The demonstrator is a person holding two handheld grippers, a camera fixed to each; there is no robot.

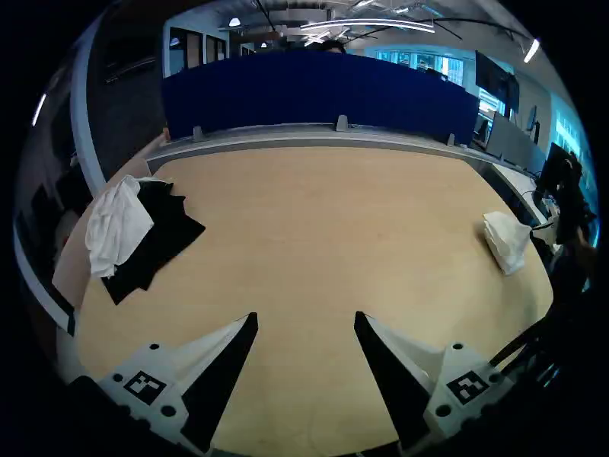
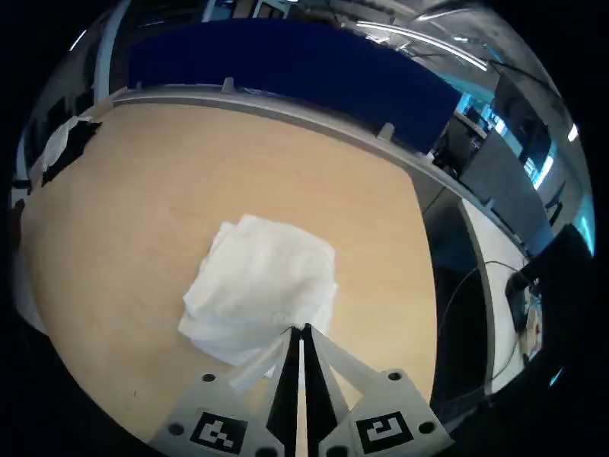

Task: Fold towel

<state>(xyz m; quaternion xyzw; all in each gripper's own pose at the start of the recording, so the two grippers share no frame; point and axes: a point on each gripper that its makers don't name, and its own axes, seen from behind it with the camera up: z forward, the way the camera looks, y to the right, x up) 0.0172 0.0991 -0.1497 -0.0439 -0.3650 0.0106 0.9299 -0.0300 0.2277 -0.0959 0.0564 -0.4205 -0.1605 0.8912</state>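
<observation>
The left gripper (image 1: pixel 305 315) hangs over the middle of the light wooden surface (image 1: pixel 327 228). Its fingers stand wide apart and hold nothing; between them there is only bare wood.

In the right gripper view, the right gripper (image 2: pixel 299 329) has its fingers brought almost fully together, with only a thin slit left between them. The tips meet just at the near edge of the folded white towel (image 2: pixel 263 286). Whether a bit of the cloth is pinched between them, I cannot tell. This towel lies flat in a neat, roughly square stack of several layers, near the right end of the surface and close to its front edge. The left gripper view shows the same folded white towel (image 1: pixel 506 240) far to the right, by the rim of the surface.

At the opposite end, on the left, a loose white towel (image 1: pixel 118 221) lies crumpled — it rests partly on top of a black cloth (image 1: pixel 156 236), which is spread out under it. Both lie well apart from the folded one.

A blue partition (image 1: pixel 320 91) runs along the far edge of the surface.
</observation>
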